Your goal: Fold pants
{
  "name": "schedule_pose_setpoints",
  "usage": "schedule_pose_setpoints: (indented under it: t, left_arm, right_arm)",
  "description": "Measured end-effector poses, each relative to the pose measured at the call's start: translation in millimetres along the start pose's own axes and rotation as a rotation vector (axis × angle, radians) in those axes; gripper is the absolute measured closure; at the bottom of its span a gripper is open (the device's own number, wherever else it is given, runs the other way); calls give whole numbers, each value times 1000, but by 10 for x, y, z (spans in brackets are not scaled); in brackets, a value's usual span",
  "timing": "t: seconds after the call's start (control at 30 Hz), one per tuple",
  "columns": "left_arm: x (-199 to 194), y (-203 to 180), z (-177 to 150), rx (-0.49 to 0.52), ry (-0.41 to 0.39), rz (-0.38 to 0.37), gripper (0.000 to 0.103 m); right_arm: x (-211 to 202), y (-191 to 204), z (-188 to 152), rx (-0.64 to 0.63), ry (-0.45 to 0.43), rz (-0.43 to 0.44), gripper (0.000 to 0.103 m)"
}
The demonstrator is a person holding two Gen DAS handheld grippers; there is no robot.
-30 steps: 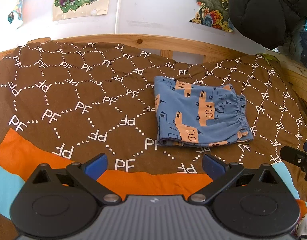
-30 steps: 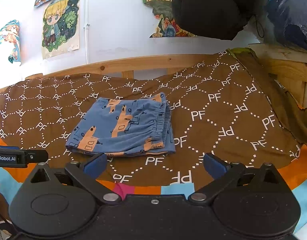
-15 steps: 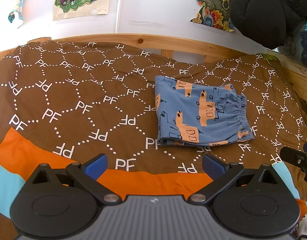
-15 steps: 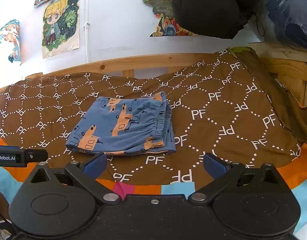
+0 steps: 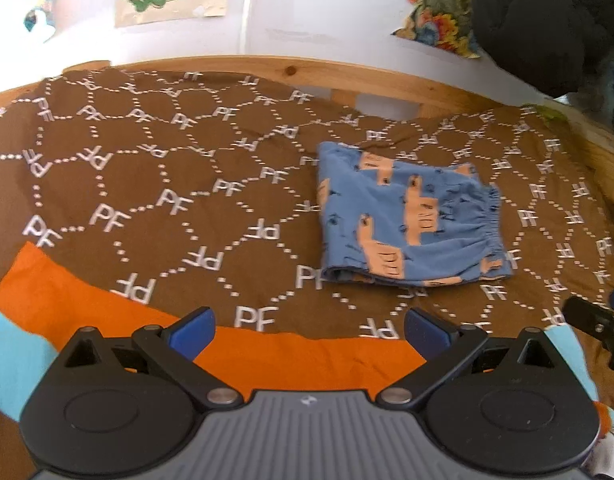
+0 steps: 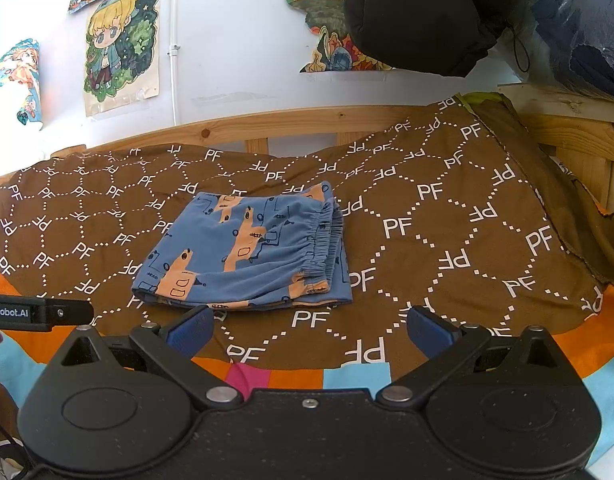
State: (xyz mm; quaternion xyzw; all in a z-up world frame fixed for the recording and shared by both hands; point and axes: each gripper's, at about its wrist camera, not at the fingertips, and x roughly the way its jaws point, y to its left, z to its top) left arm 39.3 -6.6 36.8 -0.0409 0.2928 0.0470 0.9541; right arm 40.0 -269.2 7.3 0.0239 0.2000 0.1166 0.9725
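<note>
The pants [image 6: 247, 258] lie folded in a compact stack on the bed [image 6: 447, 240], apparently done; both claws, left [image 5: 309, 330] and right [image 6: 309, 330], gape empty.

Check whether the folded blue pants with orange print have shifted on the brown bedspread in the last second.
No. In the right wrist view the folded blue pants lie on the same spot of the brown PF-patterned bedspread, same distance below the wooden bed rail.
</note>
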Motion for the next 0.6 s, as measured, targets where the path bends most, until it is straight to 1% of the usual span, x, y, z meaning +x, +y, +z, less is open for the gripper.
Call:
schedule_pose_setpoints:
  t: [0.1,0.27,0.4,0.6]
  left_arm:
    - [-23,-7,-5,23,-11,6,0]
    - [-34,-25,8,27,-7,-20,0]
    - [-42,-32,20,33,-16,-20,0]
    - [-18,-21,19,28,-4,-17,0]
  right_arm:
    - [-1,3,-4,0,0,0,1]
    - [1,6,-7,-1,1,0,1]
    - [2,6,-5,0,1,0,1]
    - [3,12,-13,-1,2,0,1]
